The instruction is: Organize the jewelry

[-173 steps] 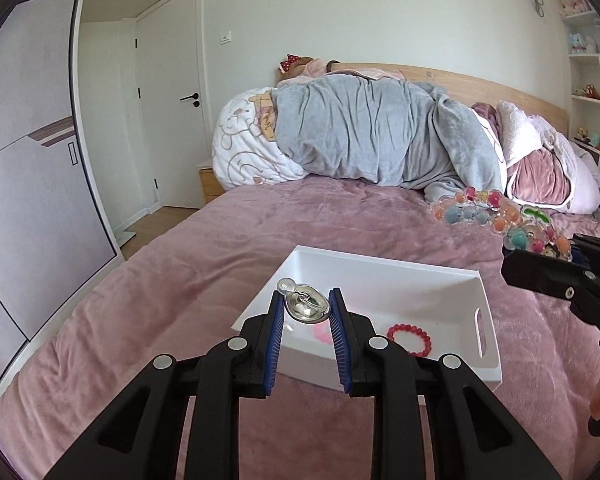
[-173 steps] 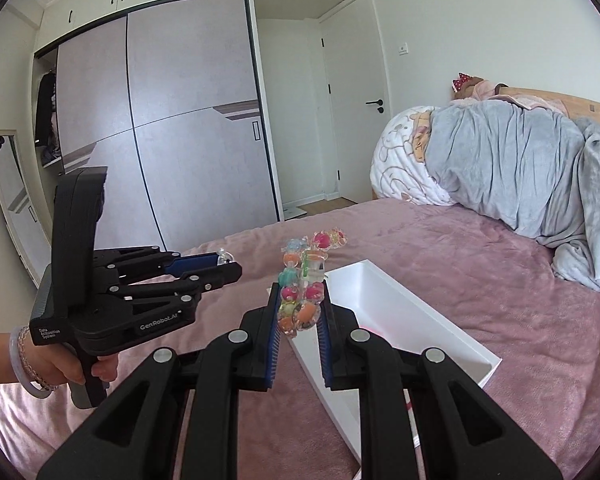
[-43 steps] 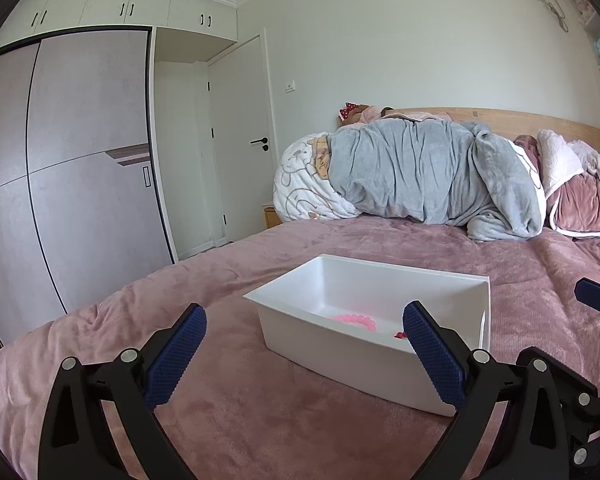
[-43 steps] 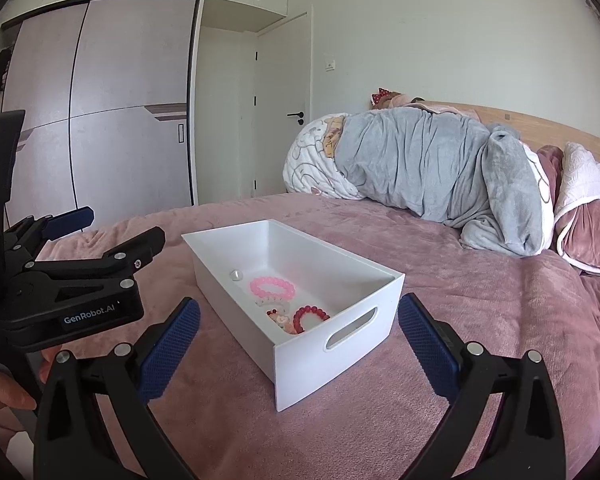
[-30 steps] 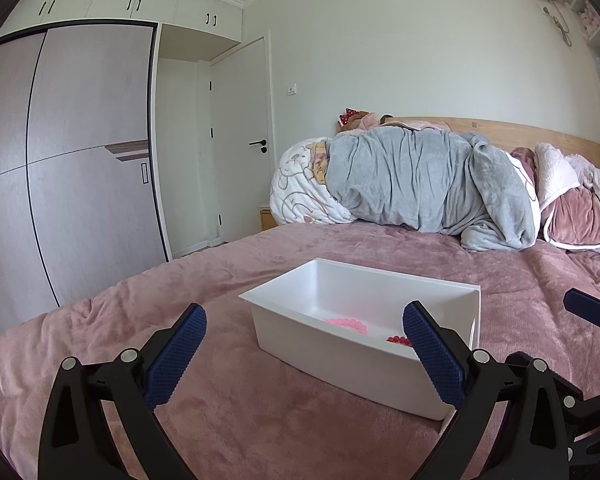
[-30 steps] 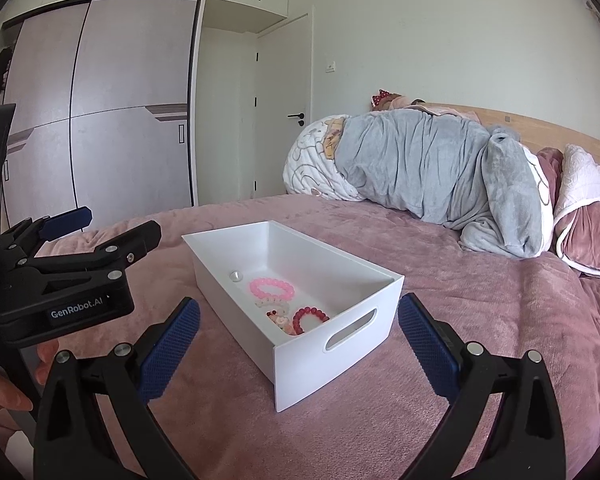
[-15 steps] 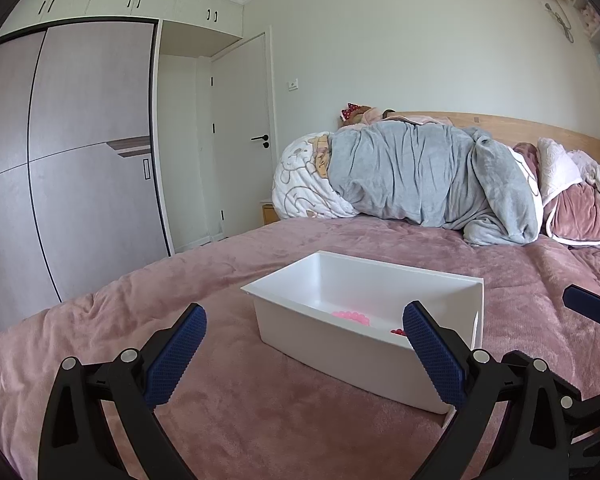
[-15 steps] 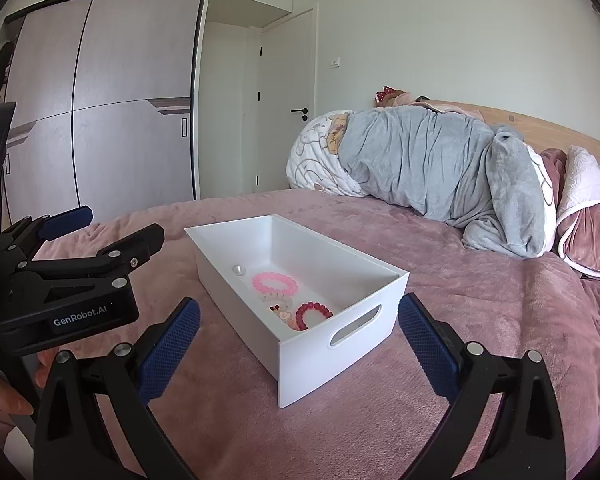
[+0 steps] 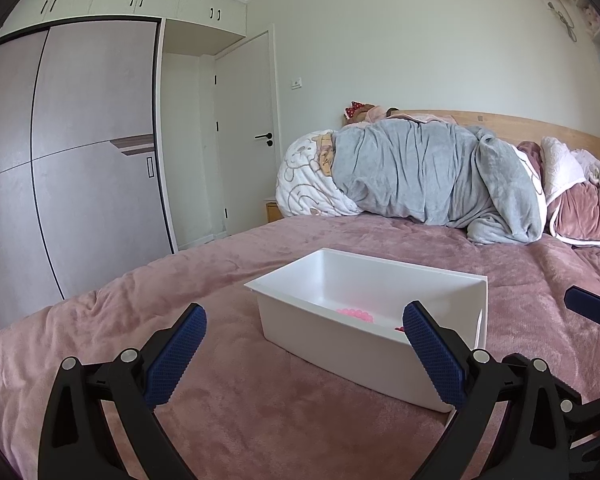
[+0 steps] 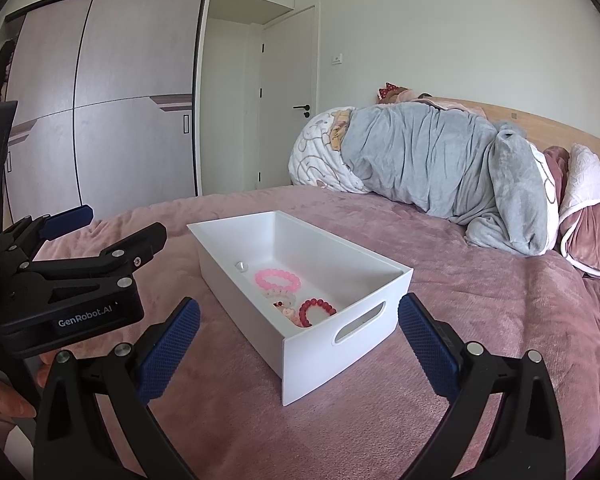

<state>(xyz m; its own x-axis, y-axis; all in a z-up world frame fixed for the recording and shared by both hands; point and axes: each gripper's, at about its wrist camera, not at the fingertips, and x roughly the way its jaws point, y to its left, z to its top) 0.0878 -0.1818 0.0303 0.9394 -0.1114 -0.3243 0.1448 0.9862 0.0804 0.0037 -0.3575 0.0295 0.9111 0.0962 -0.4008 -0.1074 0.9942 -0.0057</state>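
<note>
A pink bedspread (image 10: 440, 360) fills the lower half of both views, and on it sits the white bin (image 10: 340, 354), its cut-out handle facing the right wrist camera. Up at 1 o'clock a grey duvet (image 10: 440, 172) lies heaped against the wooden headboard (image 9: 560, 136), with pillows (image 9: 580, 216) off at 3 o'clock. At 10 o'clock stands the wardrobe (image 9: 84, 168), and a closed door (image 9: 248, 132) at 12. Nothing lies on the bedspread between either claw and the bin.

Inside the bin, seen from the right wrist: a pink bracelet (image 10: 278, 279) mid-floor, a red bracelet (image 10: 317, 311) nearer the handle end, a pale beaded piece (image 10: 283, 300) between and touching them, and a small silvery ring (image 10: 241, 266) off toward the far wall. From the left wrist only the top of the pink bracelet (image 9: 354, 314) peeks over the near wall.

The left gripper (image 9: 304, 354) is spread wide, blue pads (image 9: 176, 354) far apart, holding nothing, touching nothing; the bin (image 9: 332, 356) shows between them. In the right view it sits at 9 o'clock (image 10: 100, 226), a hand (image 10: 4, 396) below it.

The right gripper (image 10: 298, 354) gapes just as wide, empty, clear of the bin.
</note>
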